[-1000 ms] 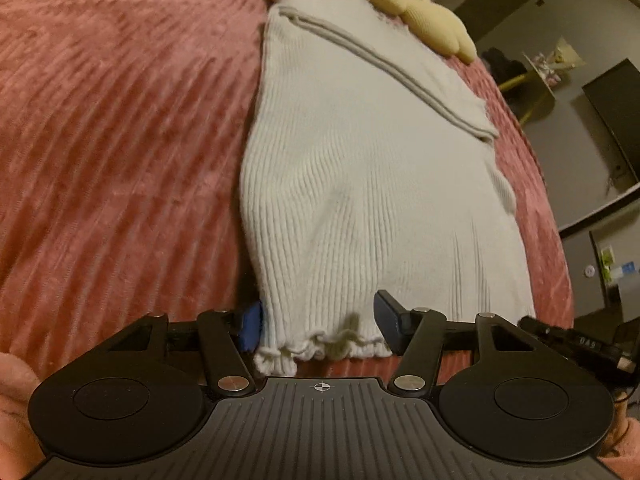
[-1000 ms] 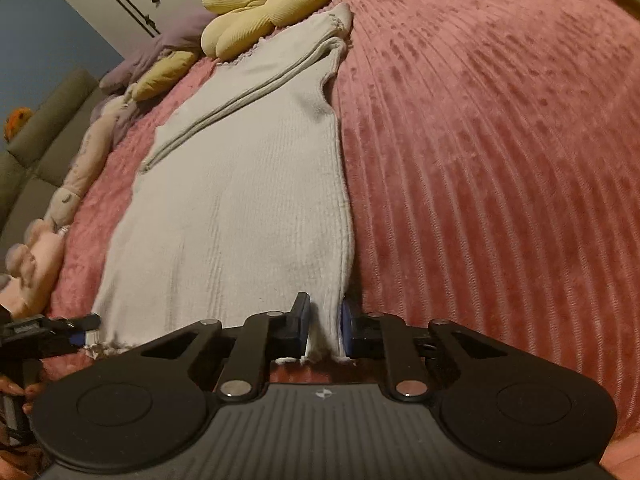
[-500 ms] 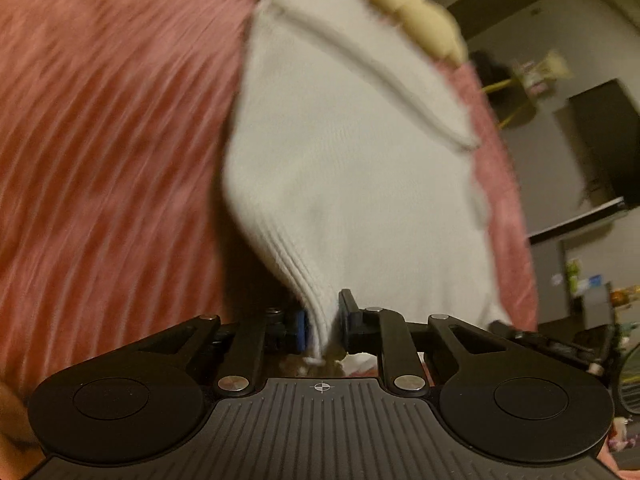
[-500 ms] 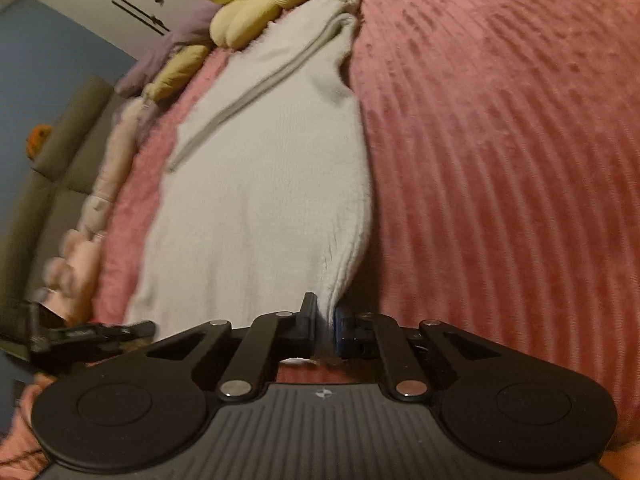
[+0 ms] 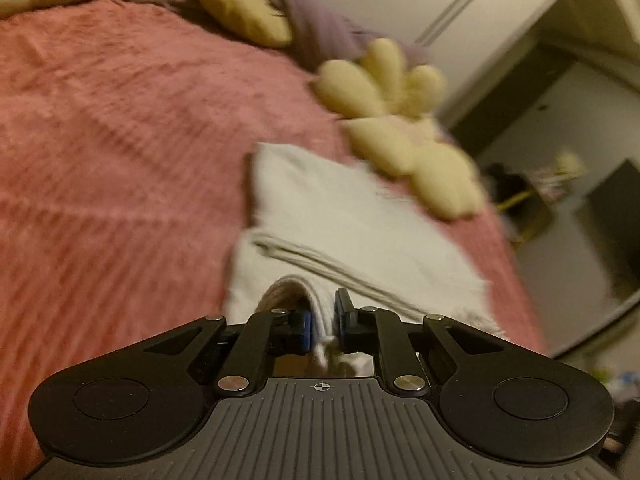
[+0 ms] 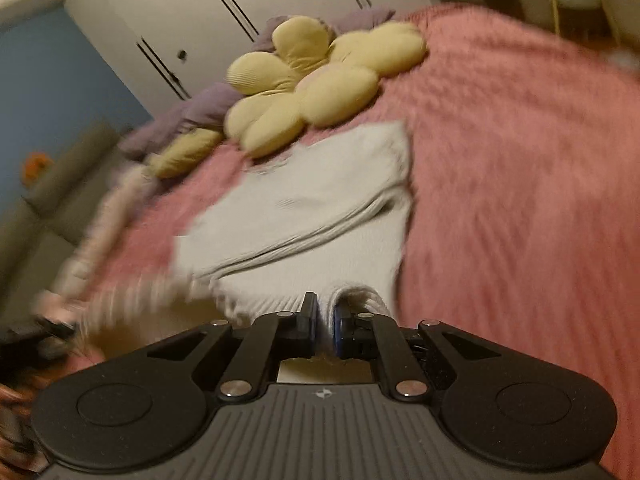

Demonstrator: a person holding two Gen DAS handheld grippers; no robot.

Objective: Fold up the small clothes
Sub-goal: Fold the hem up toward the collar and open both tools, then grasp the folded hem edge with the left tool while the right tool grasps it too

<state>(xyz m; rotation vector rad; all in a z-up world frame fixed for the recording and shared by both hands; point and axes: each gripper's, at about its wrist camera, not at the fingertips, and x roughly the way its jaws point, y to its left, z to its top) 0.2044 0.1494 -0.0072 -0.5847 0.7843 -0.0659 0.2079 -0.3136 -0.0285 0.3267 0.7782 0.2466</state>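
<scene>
On bed, around garment: yellow flower cushion [image 6: 320, 84] lies at far end of pink bedspread [image 5: 120, 160], its petals touching or just over top edge of white knit top [image 5: 352, 216]. Second yellow cushion [image 5: 244, 12] and purple blanket [image 5: 320, 28] lie further back.
Room behind: white wardrobe doors [image 6: 240, 4] w/ dark vertical lines; blue wall at left in right wrist view.
In the way: nothing lies on the top betw. tools and cushion.
Materials: bedspread is plush, w/ ribbed lines. Top is rib-knit, off-white, soft. Cushion is puffy, w/ rounded petals.
Top, position: lies in middle of bed, far part flat, w/ a long fold ridge across it. Near hem is lifted off the bed and curls over.
Left tool [image 5: 322, 326]: jaws narrow, pinching the hem edge; cloth bends in an arch by the left finger.
Right tool [image 6: 325, 326]: jaws narrow too, a fold of the same hem clamped betw. the pads.
Sharpness: both views motion-blurred, small details not readable.
</scene>
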